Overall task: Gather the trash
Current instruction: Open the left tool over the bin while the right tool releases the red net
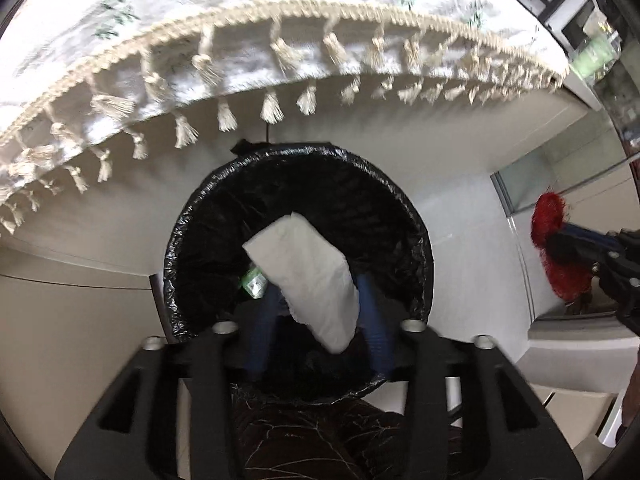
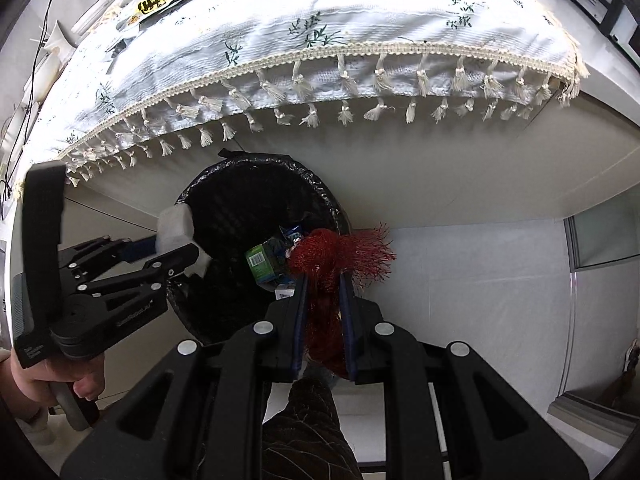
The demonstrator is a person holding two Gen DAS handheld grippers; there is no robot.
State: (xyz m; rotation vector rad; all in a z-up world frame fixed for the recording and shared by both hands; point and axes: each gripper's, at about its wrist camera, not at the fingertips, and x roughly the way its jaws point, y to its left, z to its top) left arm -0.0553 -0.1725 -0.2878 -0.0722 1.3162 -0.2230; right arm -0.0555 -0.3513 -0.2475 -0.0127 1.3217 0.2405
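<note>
A round bin lined with a black bag (image 1: 400, 196) (image 2: 320, 196) stands on the floor below the table edge. My left gripper (image 1: 318, 284) (image 2: 180, 240) hangs over the bin. Its blue fingers (image 1: 260, 332) stand apart, and a white tissue (image 1: 308, 272) (image 2: 174, 226) sits loose and tilted between them. My right gripper (image 2: 323, 280) (image 1: 560, 240) is shut on a red mesh net (image 2: 340, 252) (image 1: 548, 216) at the bin's right rim. A green carton (image 2: 262, 264) (image 1: 252, 282) lies inside the bin.
A table under a white floral tablecloth with tassels (image 2: 320, 40) (image 1: 240, 20) overhangs the bin's far side. A yellow snack wrapper (image 2: 168, 0) lies on it at the far left. A person's dark patterned trouser leg (image 2: 304, 432) is below the grippers. A glass panel (image 2: 604, 232) stands at the right.
</note>
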